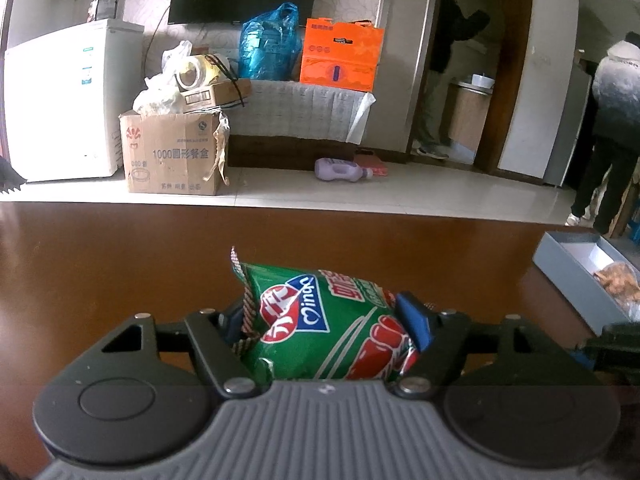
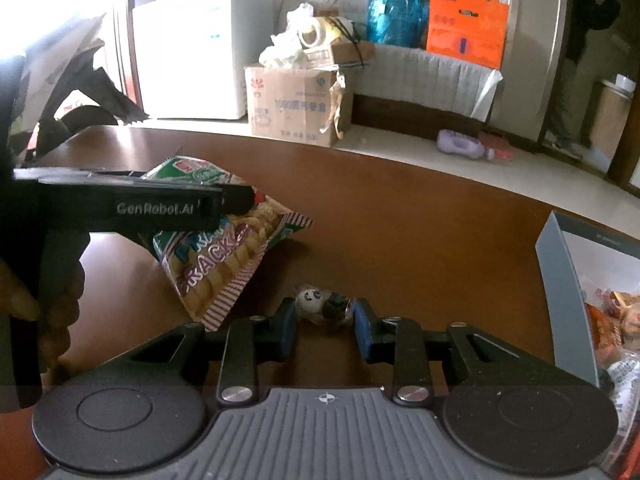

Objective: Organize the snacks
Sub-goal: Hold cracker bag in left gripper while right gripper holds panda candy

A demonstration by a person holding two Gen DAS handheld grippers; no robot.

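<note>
The table (image 2: 400, 208) was the broad brown field under both tools, and the grey box (image 2: 560, 276) stood on it at about 3 o'clock from the right gripper (image 2: 325, 330), open-topped, with wrapped snacks already heaped inside. The coming move seemed to turn on that: the box lay to the right of both tools, and the right hand's tool was the nearer one, the box wall close beside its outer finger. From the left gripper (image 1: 328, 320) the box (image 1: 568, 280) sat further off, near 2 o'clock.

The left gripper was clamped on the green bag (image 1: 332, 320), its blue pads (image 1: 414, 320) pressing the crinkled sides. In the right view the bag (image 2: 224, 240) hung clear of the table at 10 o'clock, its long axis slanting down toward the right gripper, one corner just beside that tool's left finger.

The small panda sweet (image 2: 324, 304) lay on the table at 12 o'clock, between the right gripper's fingertips, which stood apart on either side; whether the pads touched its wrapper I could not tell.

Nothing stood between the sweet and the box. The hanging bag would probably have to pass over or behind the right gripper to reach the box, so the two tools could crowd each other there
</note>
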